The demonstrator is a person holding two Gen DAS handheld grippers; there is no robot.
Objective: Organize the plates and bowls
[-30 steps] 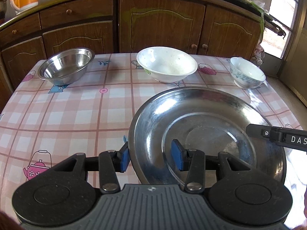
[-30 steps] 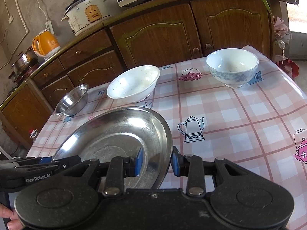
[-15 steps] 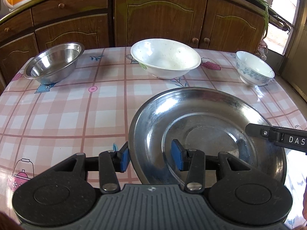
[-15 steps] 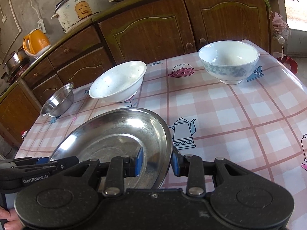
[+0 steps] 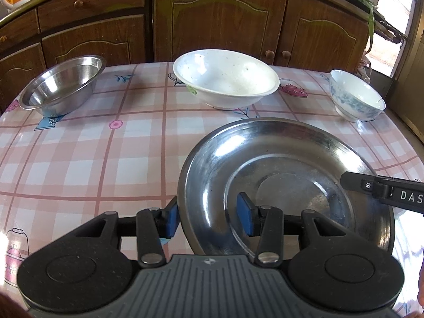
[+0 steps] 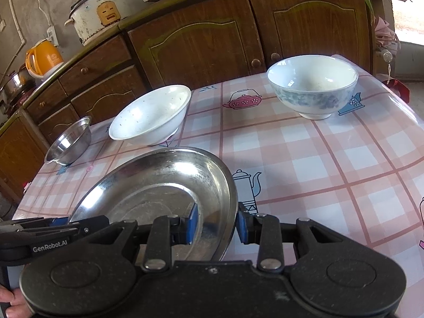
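A wide steel plate (image 5: 278,159) hangs just above the checked tablecloth, held from both sides. My left gripper (image 5: 206,218) is shut on its left rim, one blue pad outside and one inside. My right gripper (image 6: 217,224) is shut on the opposite rim of the steel plate (image 6: 159,180). Beyond it stand, left to right, a steel bowl (image 5: 61,84), a large white bowl (image 5: 225,79) and a small blue-patterned bowl (image 5: 355,98). The right wrist view shows the same steel bowl (image 6: 70,143), white bowl (image 6: 151,116) and patterned bowl (image 6: 312,87).
Brown wooden cabinets (image 5: 220,18) run right behind the table's far edge. An orange kettle (image 6: 45,58) and a white rice cooker (image 6: 98,10) sit on the counter above them. The tablecloth (image 6: 331,164) drops off at the right, near a bright doorway.
Both grippers have carried the steel plate forward and a little lower, toward the row of bowls, which now look larger and closer. The grip on both rims is unchanged.
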